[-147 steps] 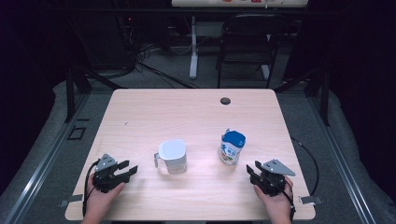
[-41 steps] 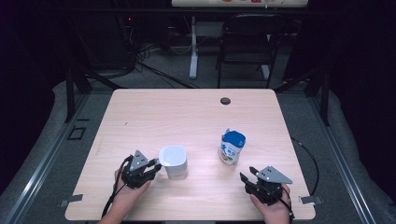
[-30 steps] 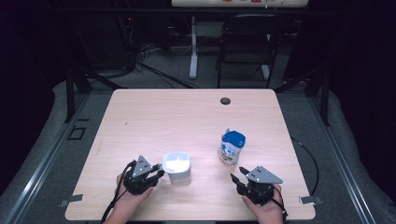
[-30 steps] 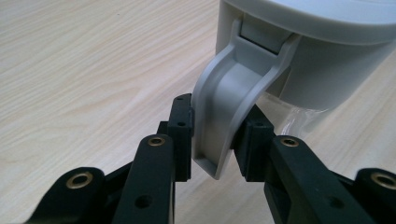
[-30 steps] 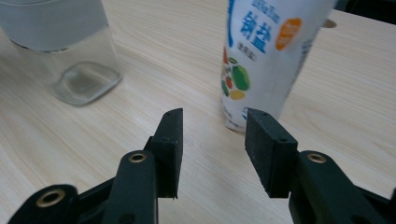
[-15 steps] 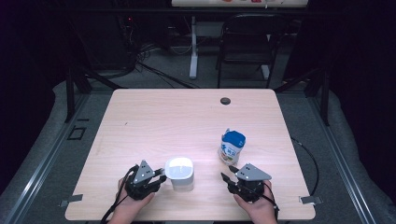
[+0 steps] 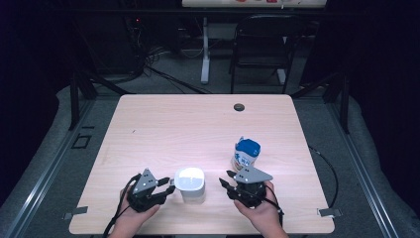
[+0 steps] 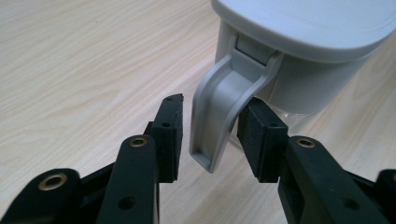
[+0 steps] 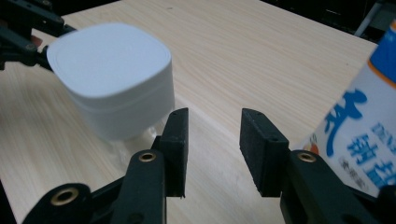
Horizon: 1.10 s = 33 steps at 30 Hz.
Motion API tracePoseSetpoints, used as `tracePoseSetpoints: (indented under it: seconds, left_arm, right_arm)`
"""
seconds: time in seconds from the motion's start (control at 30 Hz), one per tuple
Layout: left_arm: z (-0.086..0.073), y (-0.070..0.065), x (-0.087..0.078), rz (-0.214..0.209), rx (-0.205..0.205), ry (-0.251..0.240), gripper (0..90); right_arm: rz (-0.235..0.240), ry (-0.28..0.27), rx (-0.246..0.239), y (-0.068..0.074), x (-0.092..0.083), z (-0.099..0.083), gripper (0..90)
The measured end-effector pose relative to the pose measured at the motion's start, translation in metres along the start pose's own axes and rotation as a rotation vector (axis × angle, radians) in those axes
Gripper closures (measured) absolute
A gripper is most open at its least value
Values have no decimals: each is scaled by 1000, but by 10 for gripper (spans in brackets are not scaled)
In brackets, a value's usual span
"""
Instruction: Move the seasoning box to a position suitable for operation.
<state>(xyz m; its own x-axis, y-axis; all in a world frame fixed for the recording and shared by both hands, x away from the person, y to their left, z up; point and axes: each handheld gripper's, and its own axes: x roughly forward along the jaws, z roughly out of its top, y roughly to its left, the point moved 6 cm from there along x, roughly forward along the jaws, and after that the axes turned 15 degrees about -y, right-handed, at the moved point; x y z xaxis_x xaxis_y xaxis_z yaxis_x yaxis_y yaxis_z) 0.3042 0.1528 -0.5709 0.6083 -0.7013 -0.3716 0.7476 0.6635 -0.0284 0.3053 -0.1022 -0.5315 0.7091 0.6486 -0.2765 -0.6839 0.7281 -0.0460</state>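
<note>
Handle sits between left pads, not clamped.
White cup (image 7: pixel 190 184) stands near the table's (image 7: pixel 198 119) front edge, its handle (image 8: pixel 219 119) pointing back at the left gripper (image 8: pixel 212 133) and running top to bottom through the gap; jaws have just been opening, right pad close to the handle, left pad clear. Right gripper (image 9: pixel 214 149) is half open, empty, on the cup's other side, with the blue-and-white carton (image 9: pixel 359 130) just beside it. Left is nearer the handle, so I'd expect regrip there.
</note>
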Motion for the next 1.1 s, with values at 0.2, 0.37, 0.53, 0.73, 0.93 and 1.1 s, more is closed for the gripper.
tracePoseSetpoints:
  seconds: [0.2,0.37,0.53,0.73,0.93,1.1]
  left_arm:
    - [13,2,-12,-46,-30,-28,565]
    - [20,7,-18,-12,-30,-50,566]
    - [26,13,-20,6,-46,-67,567]
    - [31,18,-19,9,-68,-74,618]
    - [40,14,-19,-12,-71,-82,684]
    - [47,6,-15,-43,-66,-80,720]
  right_arm:
    - [-4,-14,2,5,17,17,591]
    - [-20,-10,7,5,24,23,593]
    - [7,-22,34,7,24,24,627]
    - [6,-1,12,11,24,14,631]
    - [14,1,19,10,20,8,664]
    - [21,-1,8,13,18,8,664]
